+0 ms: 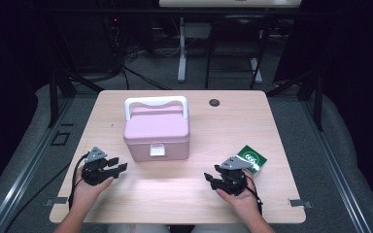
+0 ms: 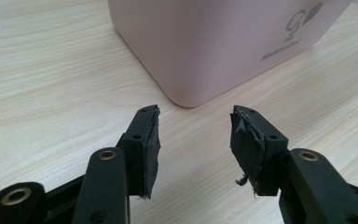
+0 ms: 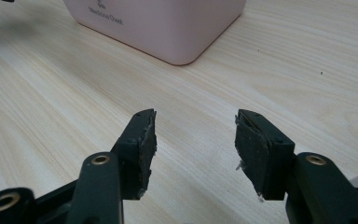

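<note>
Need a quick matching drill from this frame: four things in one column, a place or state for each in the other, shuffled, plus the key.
Things:
1. pink box
2. green packet
3. left gripper
4. dark round cap

Places or states:
A. set in the table top near its far edge
B. lid shut, white handle up, mid-table
C. jaws open, nothing between them, pointing at the box's near corner
D. lying beside the right gripper, on its outer side

Pairs: 1-B, 2-D, 3-C, 4-A
</note>
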Demonstrator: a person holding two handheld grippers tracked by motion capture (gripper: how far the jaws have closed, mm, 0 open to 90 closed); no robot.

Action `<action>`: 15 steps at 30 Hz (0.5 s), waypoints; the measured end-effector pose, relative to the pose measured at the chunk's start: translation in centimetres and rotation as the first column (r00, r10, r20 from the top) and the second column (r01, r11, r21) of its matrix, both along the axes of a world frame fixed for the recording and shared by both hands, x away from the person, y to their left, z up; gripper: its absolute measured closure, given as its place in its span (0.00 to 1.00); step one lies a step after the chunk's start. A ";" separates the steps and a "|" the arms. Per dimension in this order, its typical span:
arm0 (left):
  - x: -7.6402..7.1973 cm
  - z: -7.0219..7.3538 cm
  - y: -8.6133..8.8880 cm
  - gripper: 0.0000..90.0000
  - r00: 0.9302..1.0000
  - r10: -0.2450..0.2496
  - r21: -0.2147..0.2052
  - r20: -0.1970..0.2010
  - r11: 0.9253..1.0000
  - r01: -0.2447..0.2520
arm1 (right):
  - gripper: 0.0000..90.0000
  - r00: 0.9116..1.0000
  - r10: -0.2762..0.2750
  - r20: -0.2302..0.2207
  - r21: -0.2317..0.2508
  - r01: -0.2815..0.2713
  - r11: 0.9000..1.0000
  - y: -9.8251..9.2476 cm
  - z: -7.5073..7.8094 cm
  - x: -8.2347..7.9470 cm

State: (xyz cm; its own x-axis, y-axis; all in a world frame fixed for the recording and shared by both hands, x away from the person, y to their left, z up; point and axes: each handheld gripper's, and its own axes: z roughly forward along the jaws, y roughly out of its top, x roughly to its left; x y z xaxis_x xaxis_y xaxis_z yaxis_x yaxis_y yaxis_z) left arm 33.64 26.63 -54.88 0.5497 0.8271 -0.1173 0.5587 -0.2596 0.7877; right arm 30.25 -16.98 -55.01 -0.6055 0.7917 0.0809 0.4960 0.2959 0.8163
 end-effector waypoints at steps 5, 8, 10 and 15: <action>0.0 0.1 0.0 0.58 1.000 0.003 -0.002 -0.001 1.000 -0.003 | 0.53 1.000 0.000 -0.004 0.003 0.000 1.000 0.0 0.0 0.1; 0.1 0.3 0.1 0.58 1.000 0.004 -0.009 0.000 1.000 -0.004 | 0.54 1.000 0.004 -0.003 0.005 -0.004 1.000 0.1 0.1 0.2; 0.2 0.5 0.3 0.58 1.000 0.010 -0.020 0.002 1.000 -0.010 | 0.54 1.000 0.007 -0.001 0.004 -0.007 1.000 0.2 0.3 0.2; 0.8 1.8 0.4 0.58 0.999 0.037 -0.060 0.005 0.998 -0.036 | 0.54 1.000 -0.002 0.007 0.007 0.002 1.000 0.3 1.4 1.0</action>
